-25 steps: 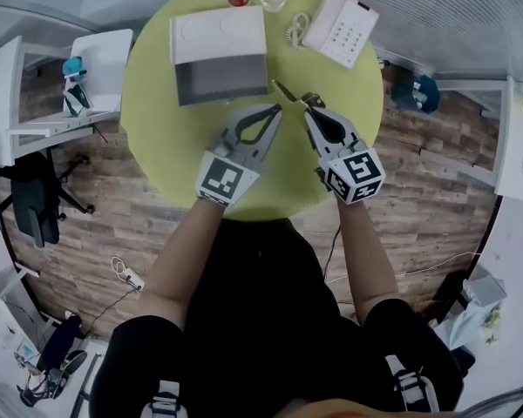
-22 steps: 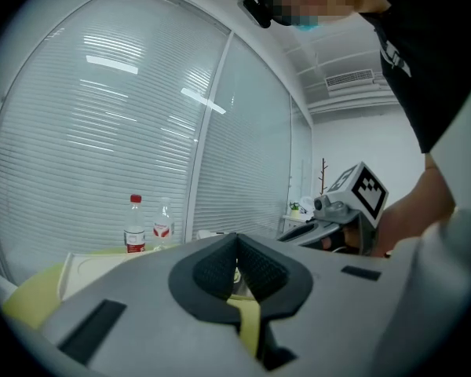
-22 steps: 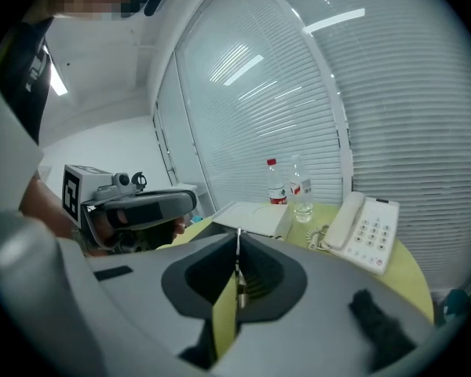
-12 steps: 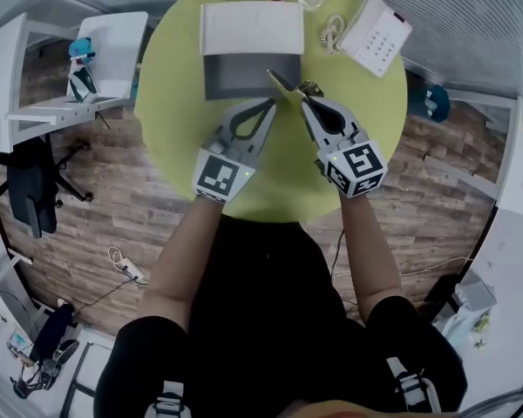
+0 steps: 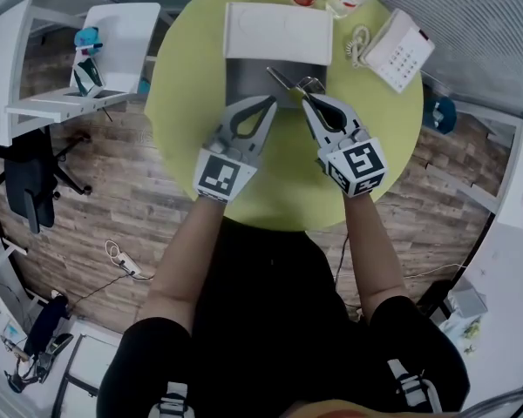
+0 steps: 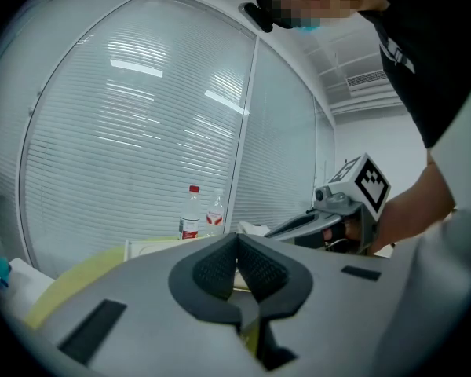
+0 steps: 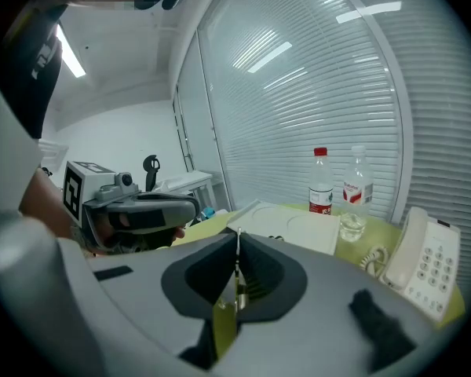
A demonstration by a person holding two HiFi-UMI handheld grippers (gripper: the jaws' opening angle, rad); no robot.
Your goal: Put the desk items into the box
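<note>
Scissors [image 5: 289, 82], or what reads as a pair of them, since the item is small and thin in frame, are the item in hand.

Head view: the right gripper [image 5: 308, 103] is clamped on the handle end. The long axis runs from the jaws toward the upper left of the frame, and the pointed end lies over the grey open tray of the box [image 5: 244, 78]. The box stands at upper centre on the green table [image 5: 192, 120], with its white lid folded back toward the top edge. It lies directly beyond both gripper tips. The left gripper [image 5: 271, 104] sits just beside the right one, at the box's near wall, and carries nothing.

Left gripper view: the pads meet with nothing between them. The right gripper shows at right of frame.

Right gripper view: the jaws are closed on a thin upright metal strip at centre frame. The box lid lies straight ahead, and a telephone [image 7: 422, 259] is at lower right.

Judgement: the release calls for the right gripper only, over the tray. The risk is that the point overhangs the tray's far side.
</note>
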